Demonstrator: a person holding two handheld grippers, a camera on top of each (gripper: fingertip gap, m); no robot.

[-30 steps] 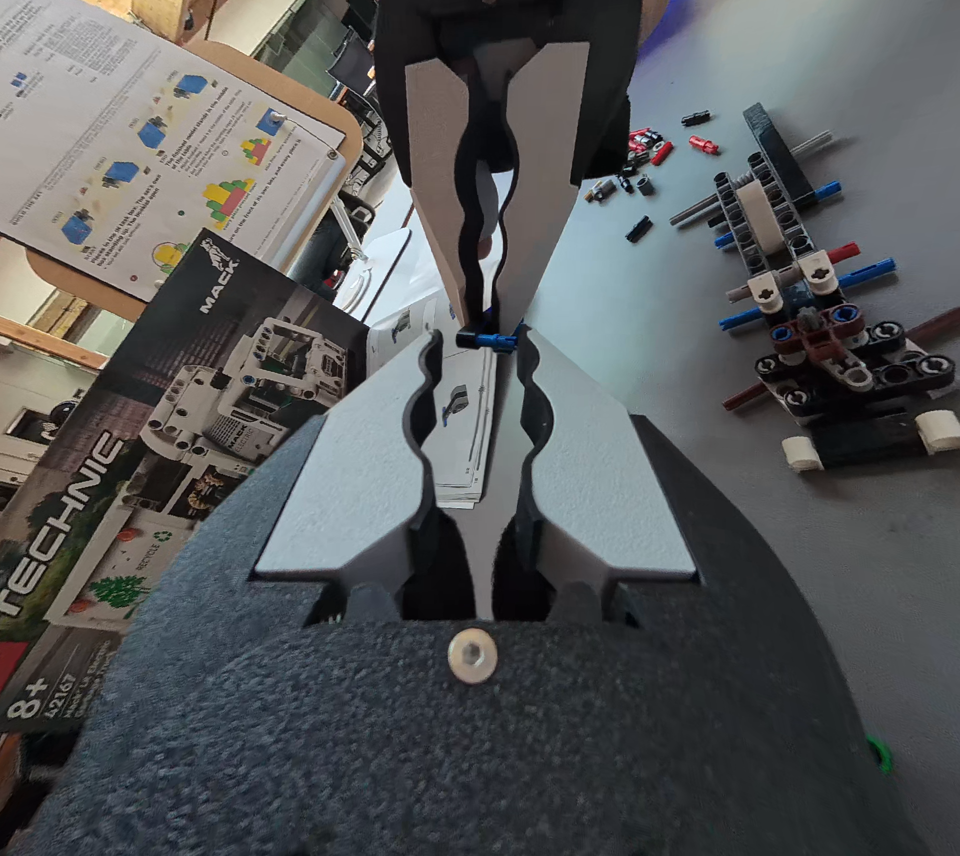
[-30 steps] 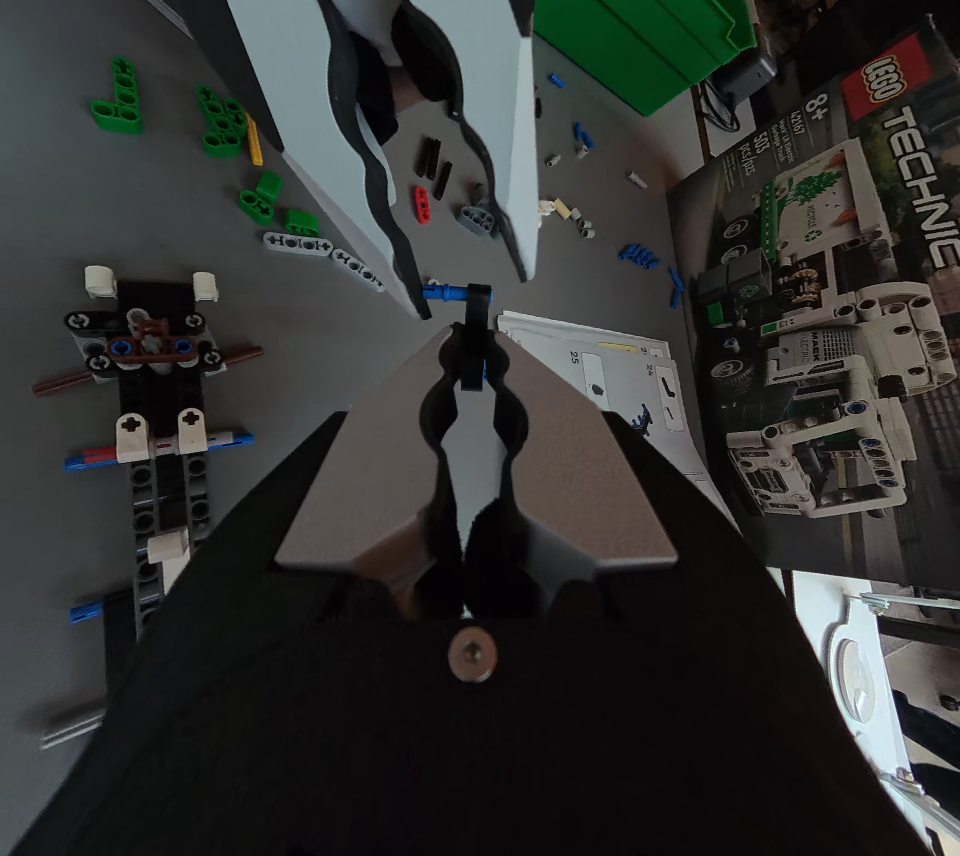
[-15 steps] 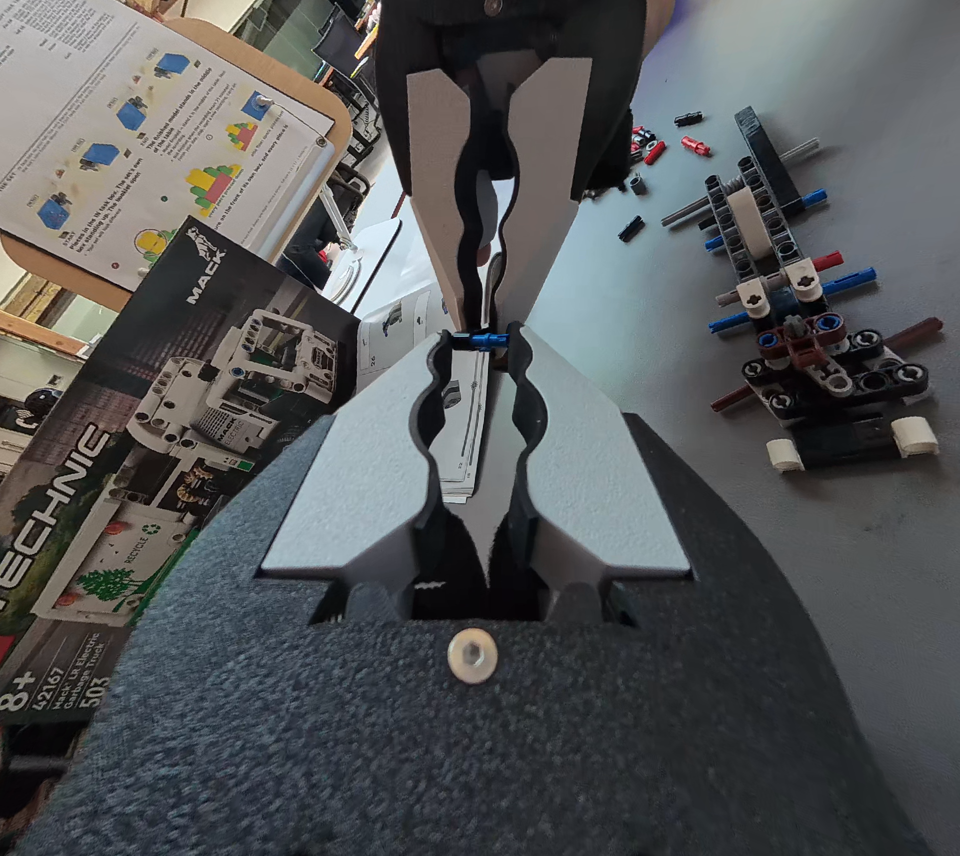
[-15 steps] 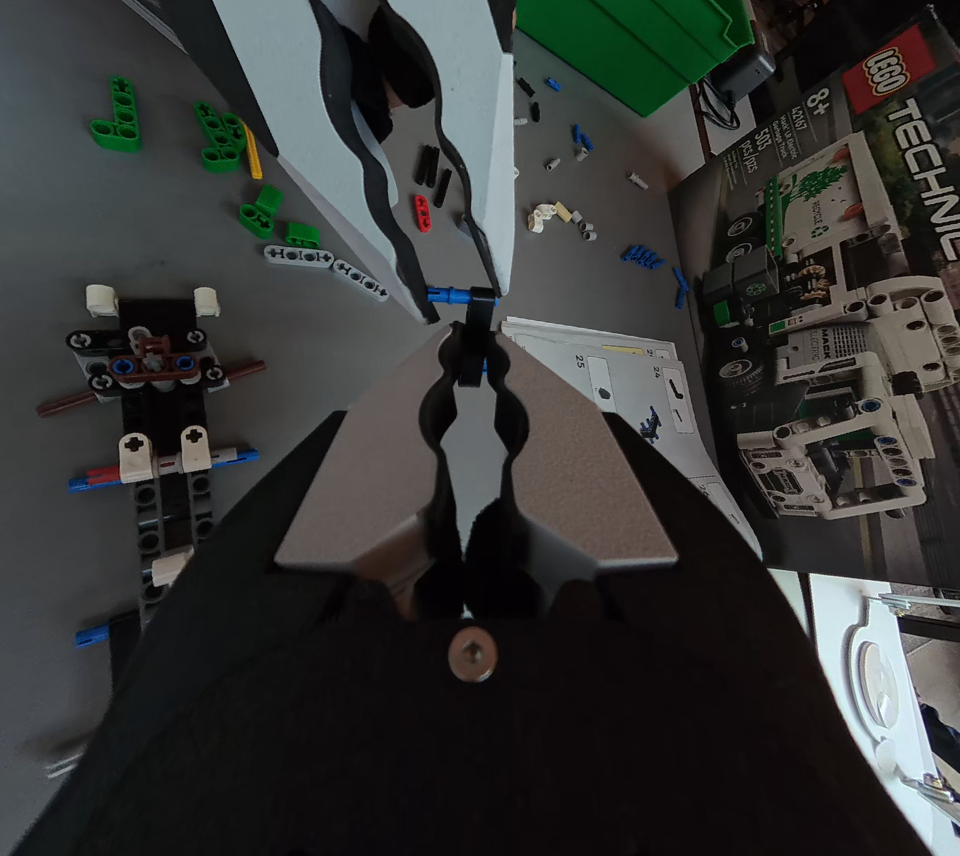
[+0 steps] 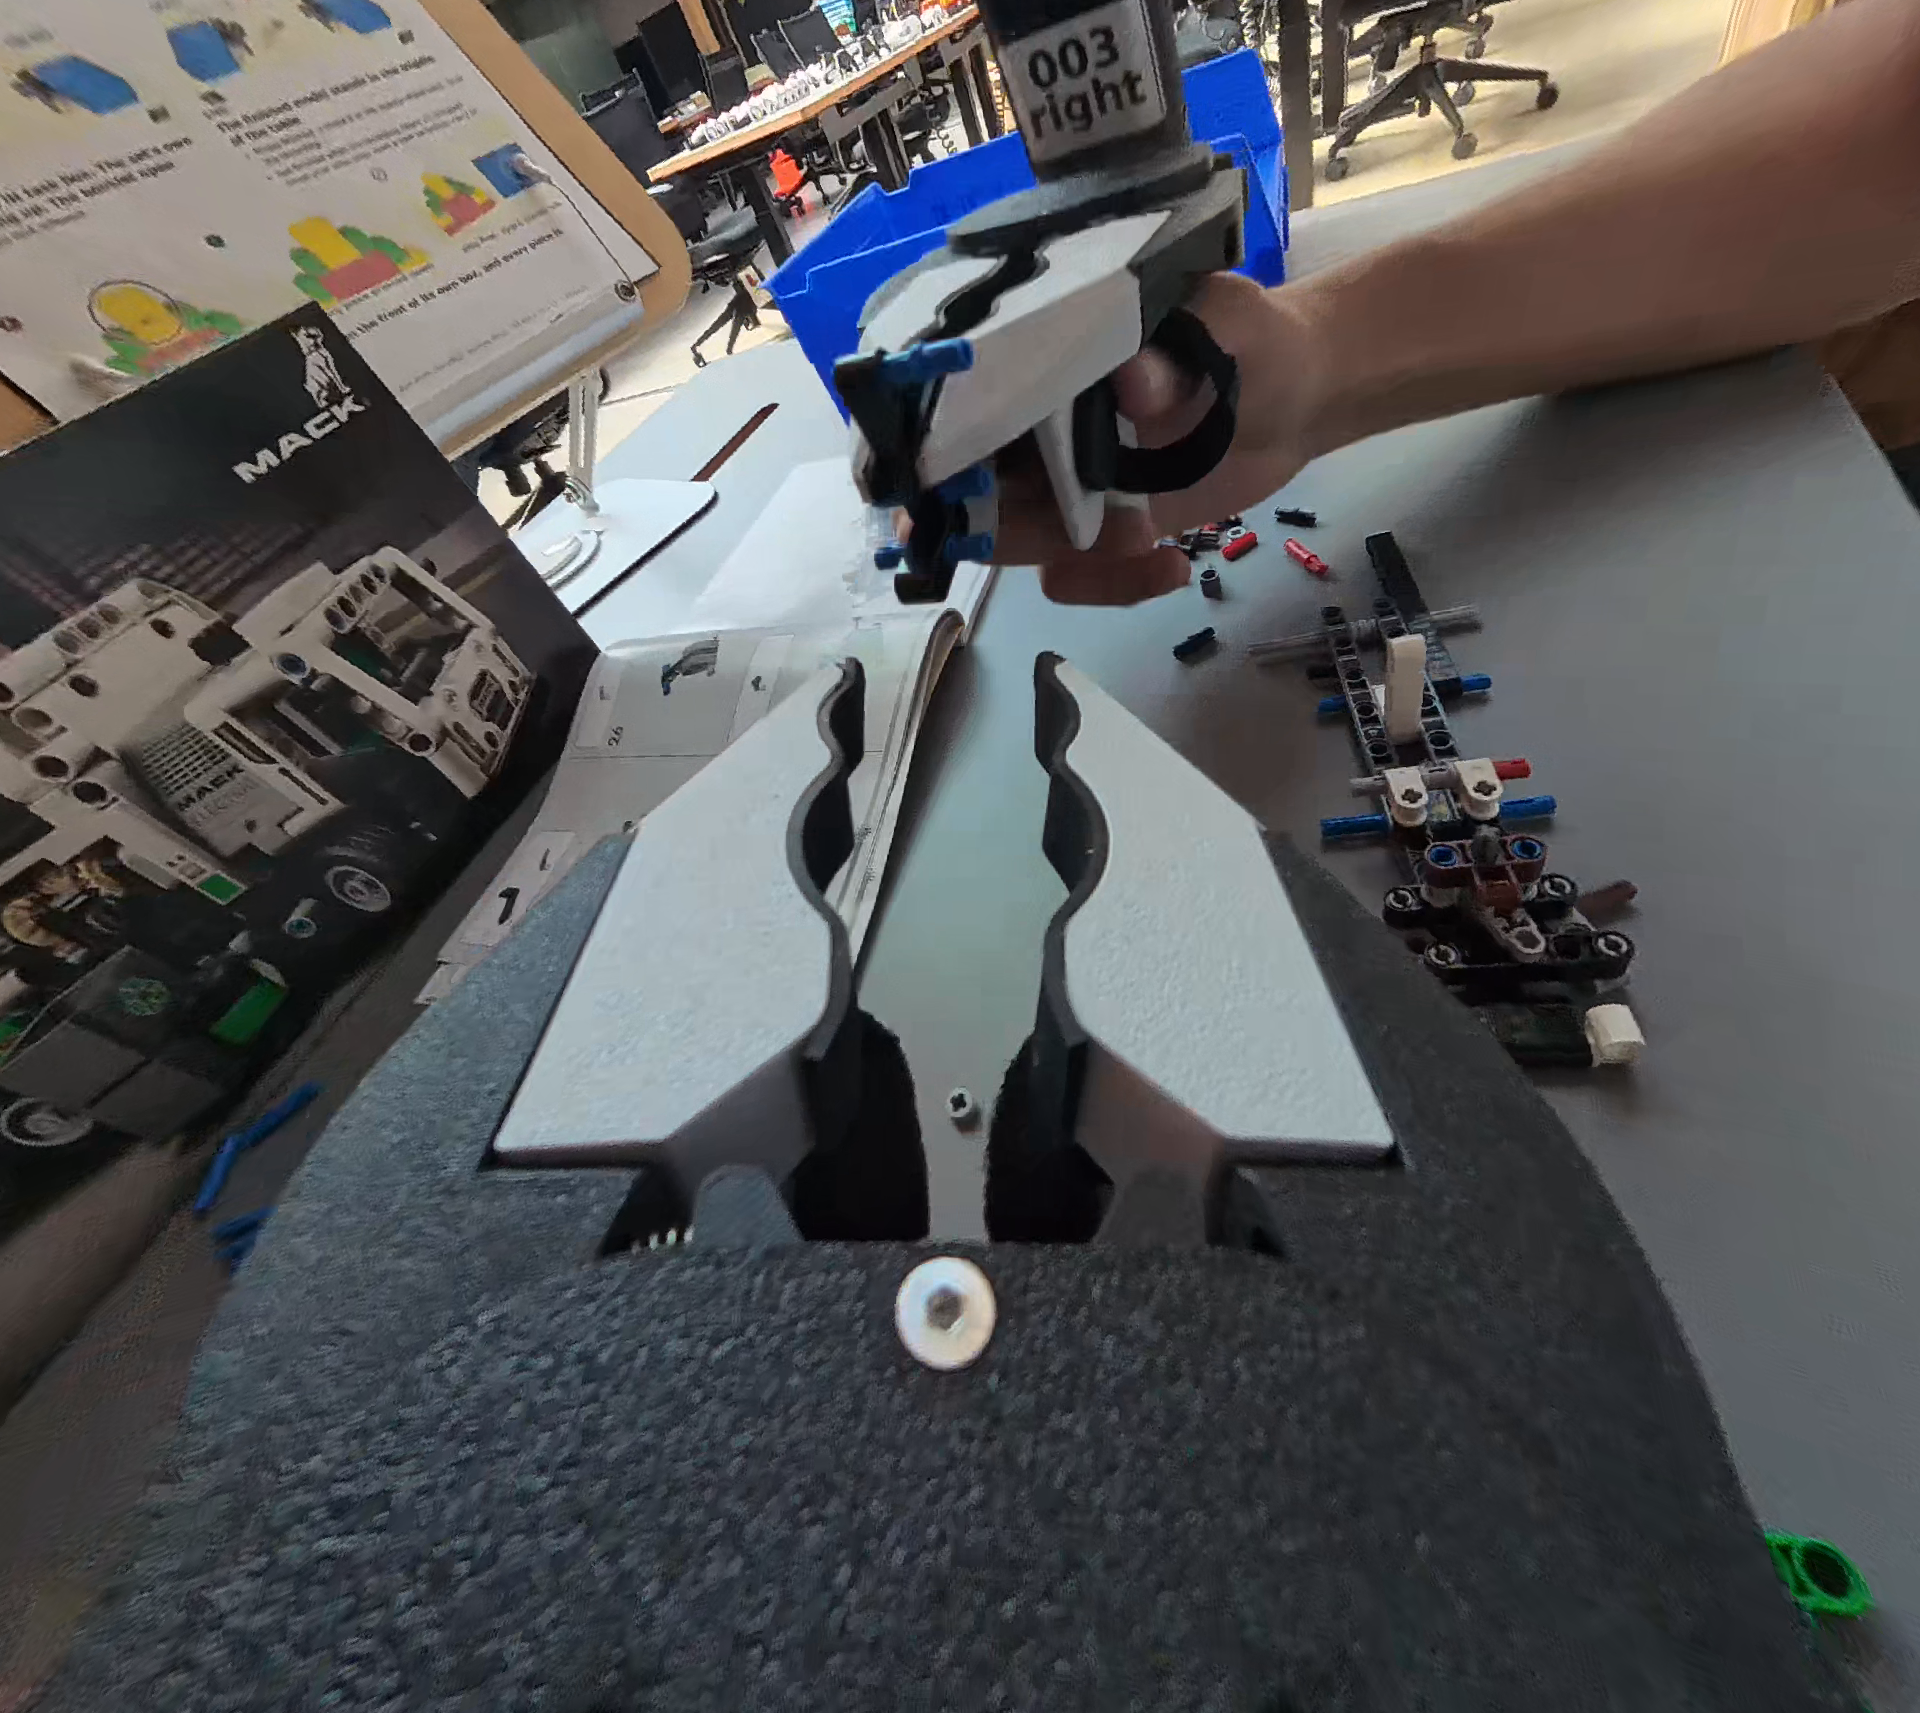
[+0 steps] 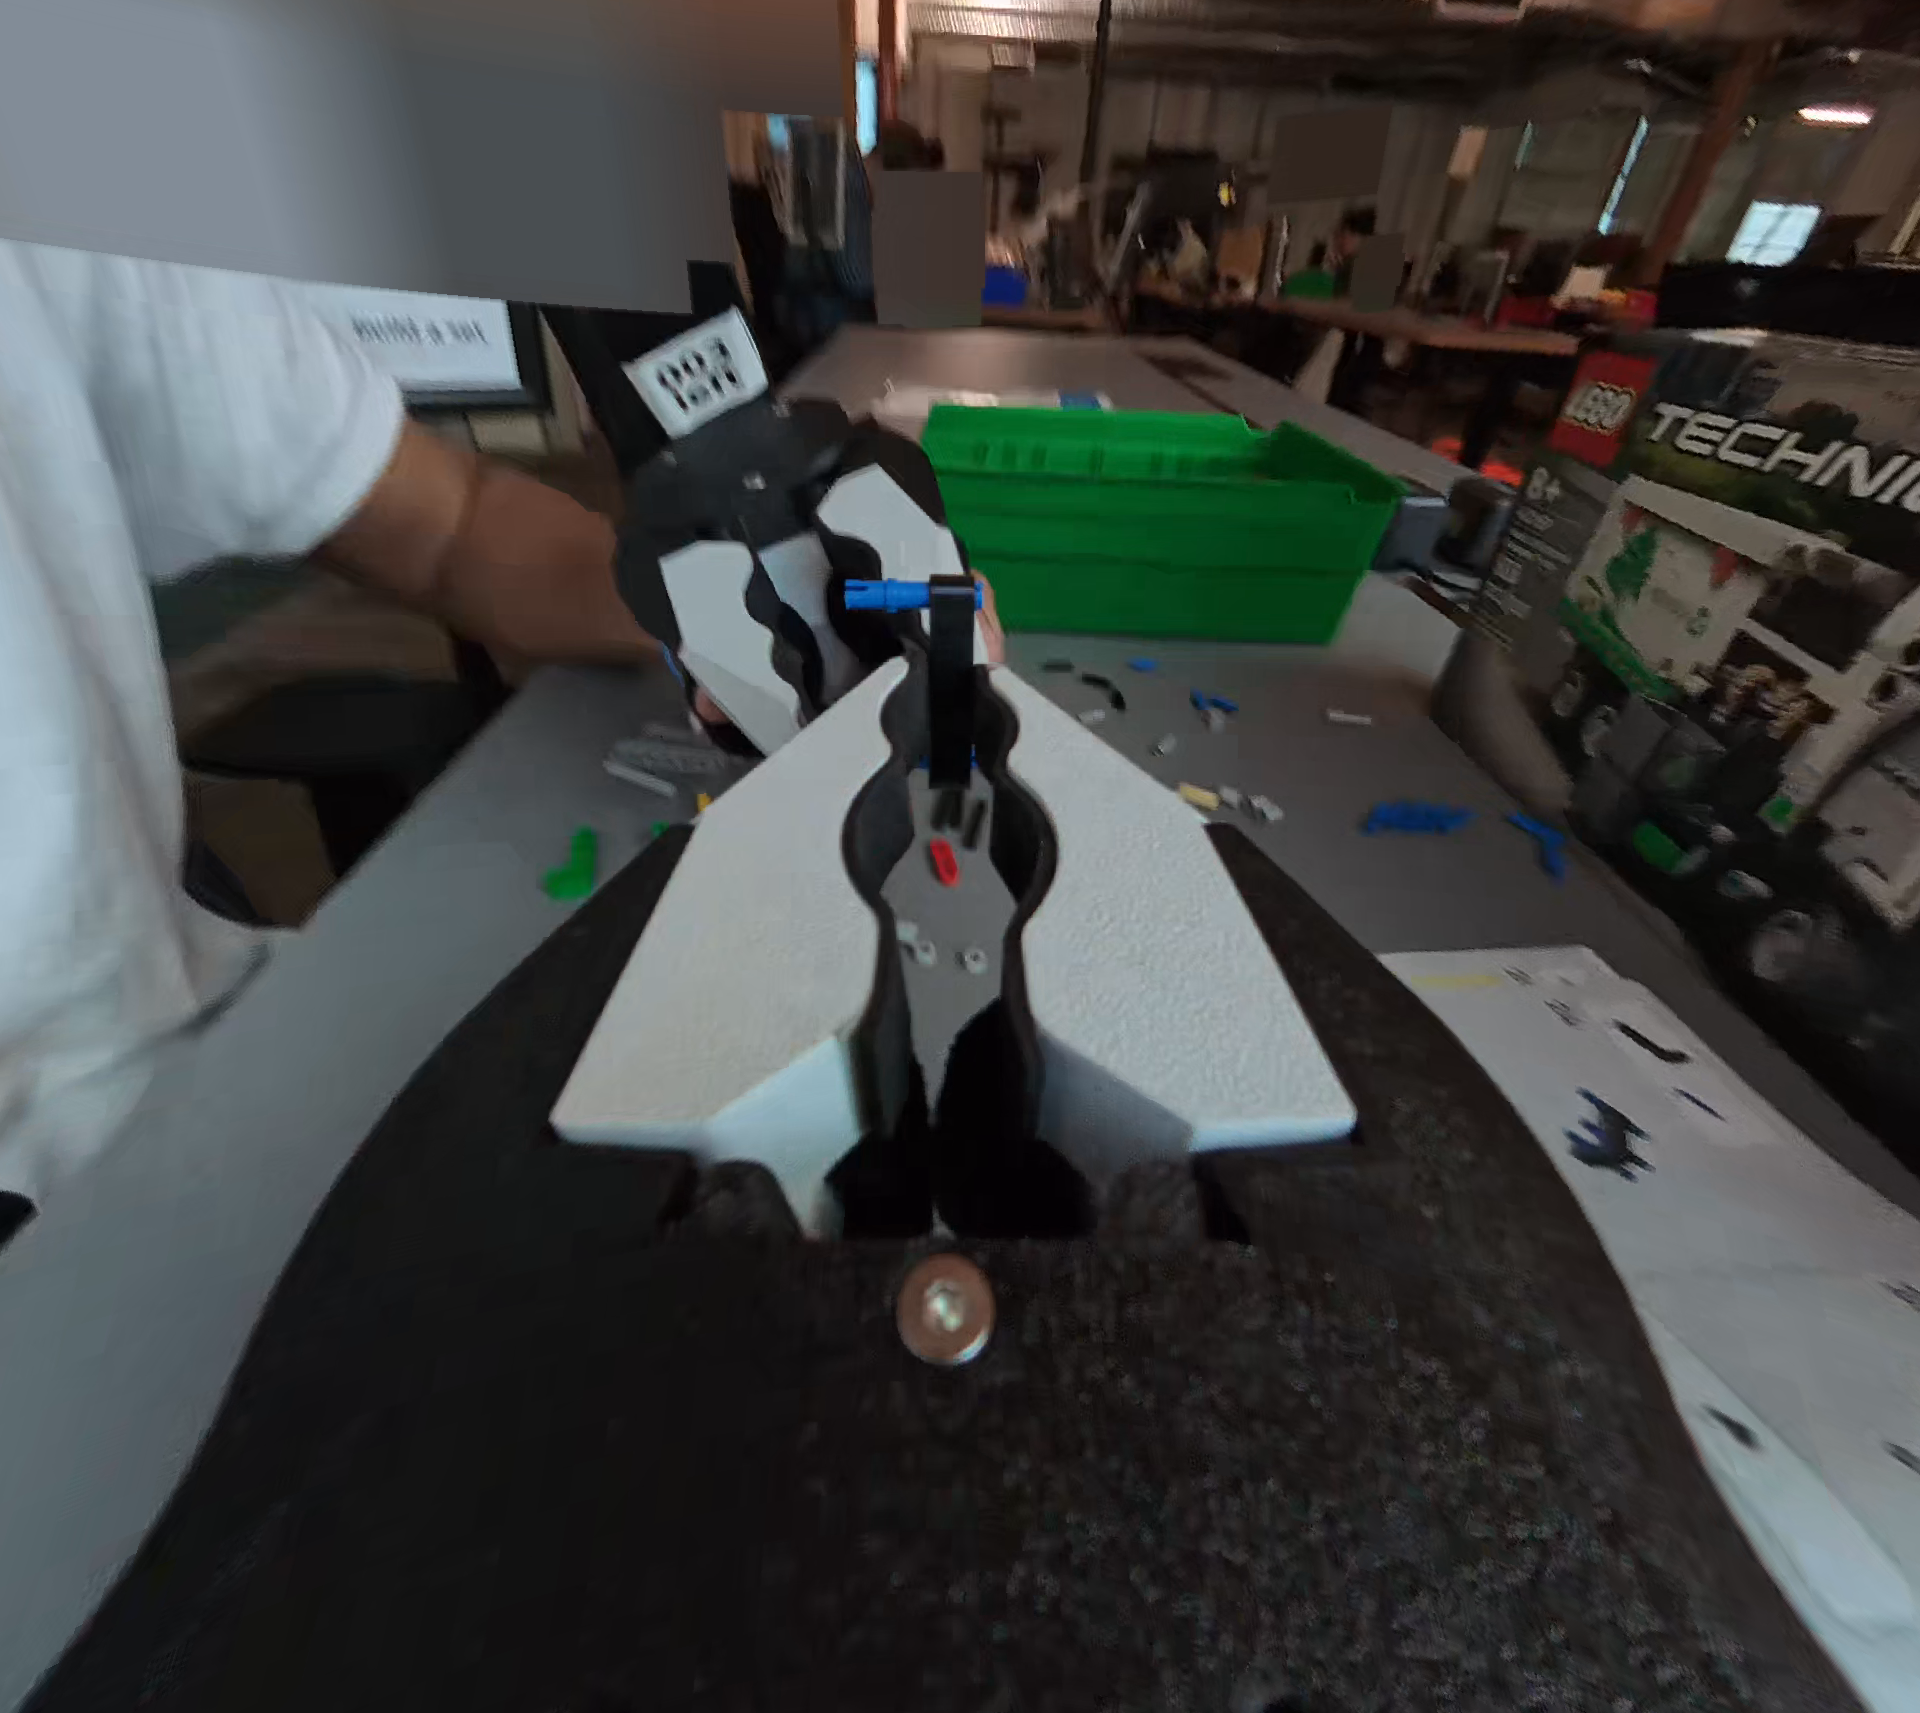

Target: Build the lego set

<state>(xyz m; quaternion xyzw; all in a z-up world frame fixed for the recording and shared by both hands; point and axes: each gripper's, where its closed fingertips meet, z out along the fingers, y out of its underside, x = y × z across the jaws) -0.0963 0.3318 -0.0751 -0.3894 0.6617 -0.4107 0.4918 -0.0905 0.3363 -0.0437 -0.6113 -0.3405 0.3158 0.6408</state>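
Between the right gripper's (image 6: 943,707) pressed pads: a black beam (image 6: 951,676), thin, rigid plastic, upright, with a blue pin (image 6: 883,594) stuck crosswise through its top hole. Likely light, stiff, slick; best gripped on the flat faces, clear of the pin. Left gripper (image 5: 945,676) jaws apart, nothing in them, over the open instruction booklet (image 5: 727,676). Farther: half-built chassis (image 5: 1475,842) on the matte grey table (image 5: 1662,624), glossy box (image 5: 208,728), green bin (image 6: 1143,510).

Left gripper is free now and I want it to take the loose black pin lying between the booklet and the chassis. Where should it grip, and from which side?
Grip the black pin across its middle, coming straight down with the open left gripper. It lies flat and alone on the grey table, so the pads would likely close on its long sides.
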